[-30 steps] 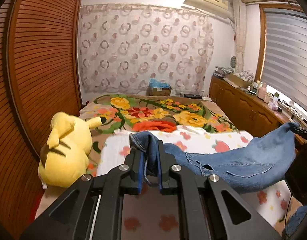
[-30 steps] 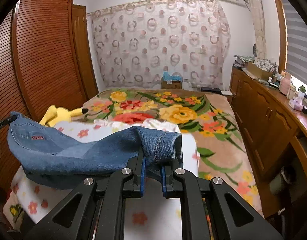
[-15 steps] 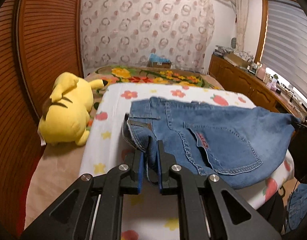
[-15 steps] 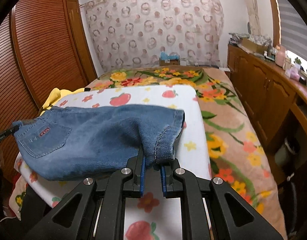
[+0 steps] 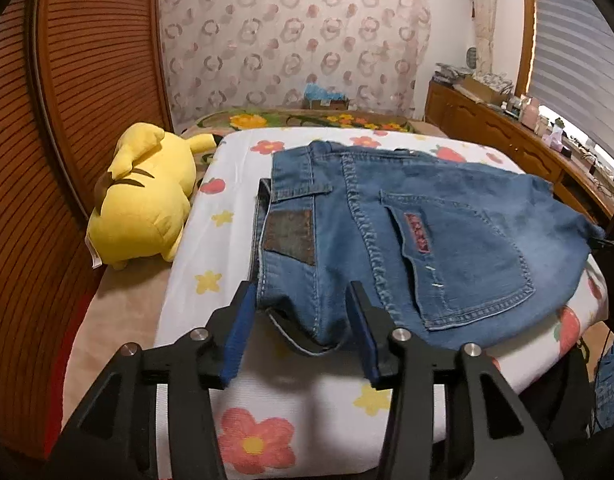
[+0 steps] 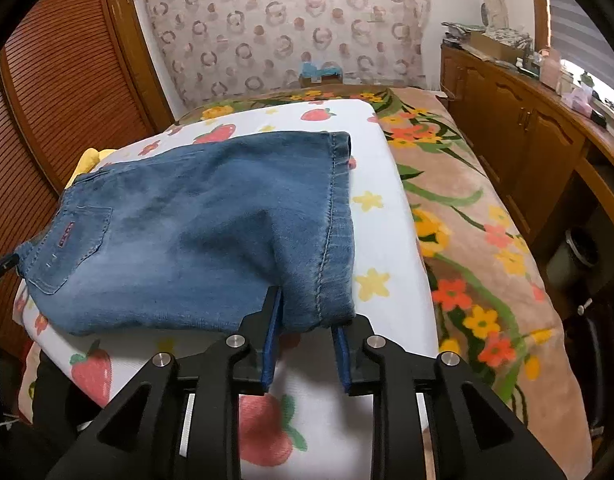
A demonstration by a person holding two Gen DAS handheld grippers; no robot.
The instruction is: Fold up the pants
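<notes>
Jeans (image 5: 407,232) lie folded flat on the white flower-and-strawberry sheet (image 5: 299,412) covering the bed (image 6: 479,240). Waistband end faces the left tongs (image 5: 303,320); hem end faces the right tongs (image 6: 307,332).

Left tongs: fingers spread wide, denim corner between them, not pinched. Right tongs: fingers apart, hem corner lying in the gap, no clamp.

Yellow plush (image 5: 143,200) beside the sheet's left edge, near the waistband. Wooden cabinets (image 6: 519,128) line the right wall.
</notes>
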